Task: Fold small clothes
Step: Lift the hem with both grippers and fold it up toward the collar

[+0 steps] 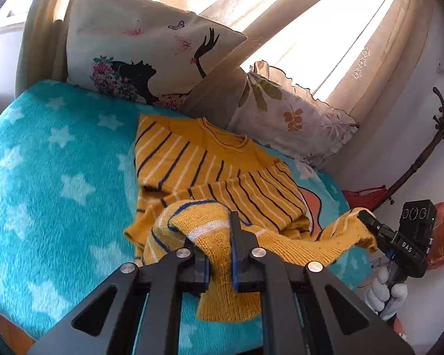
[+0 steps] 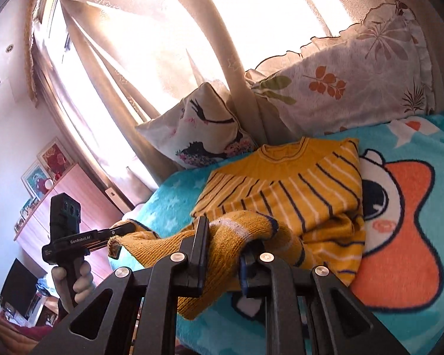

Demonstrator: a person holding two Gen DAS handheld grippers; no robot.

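Observation:
A small yellow knit sweater (image 1: 222, 171) with dark and white stripes lies on a turquoise star blanket (image 1: 59, 177), neck toward the pillows. My left gripper (image 1: 219, 254) is shut on the sweater's bottom hem, which bunches between its fingers. My right gripper (image 1: 367, 219) shows at the right of the left wrist view, shut on the other hem corner. In the right wrist view the sweater (image 2: 296, 189) lies ahead, my right gripper (image 2: 225, 254) is shut on bunched hem, and my left gripper (image 2: 124, 229) holds the far corner. The hem hangs lifted between both grippers.
A pillow with a woman's silhouette (image 1: 145, 50) and a leaf-print pillow (image 1: 290, 118) lean against curtains behind the sweater. A coat stand (image 1: 423, 153) is at the right. A wooden dresser (image 2: 65, 207) stands left of the bed. The blanket shows a cartoon print (image 2: 399, 224).

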